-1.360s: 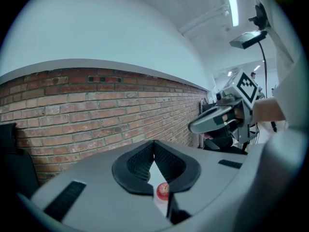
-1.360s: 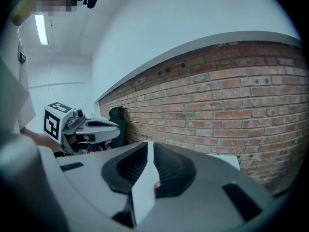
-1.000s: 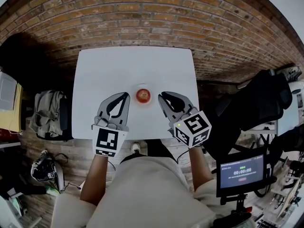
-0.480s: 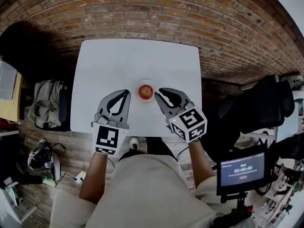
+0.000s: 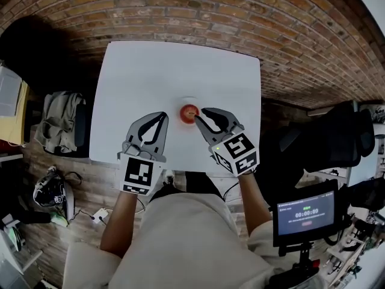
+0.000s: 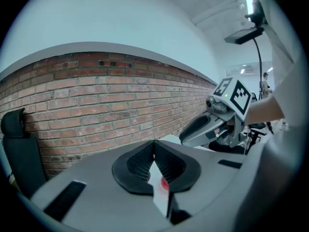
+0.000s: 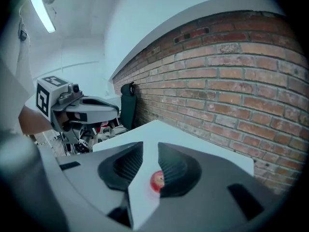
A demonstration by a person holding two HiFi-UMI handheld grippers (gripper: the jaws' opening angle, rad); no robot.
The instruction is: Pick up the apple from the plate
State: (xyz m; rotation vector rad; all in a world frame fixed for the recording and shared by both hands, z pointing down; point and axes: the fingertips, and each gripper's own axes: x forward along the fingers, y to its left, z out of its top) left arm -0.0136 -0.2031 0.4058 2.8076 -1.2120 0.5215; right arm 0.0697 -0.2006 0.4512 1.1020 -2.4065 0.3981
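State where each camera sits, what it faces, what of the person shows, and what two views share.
Head view: on the head, facing down at table, apple, left gripper, right gripper; forearms and lap show.
Left gripper view: rides the left gripper, along shut jaws toward brick wall; right arm shows.
Right gripper view: rides the right gripper, along opening jaws, nothing between them, apple just ahead; left arm shows.
Shared: both gripper views see the apple.

Apple [image 7: 157,181] half-hidden (right gripper view)
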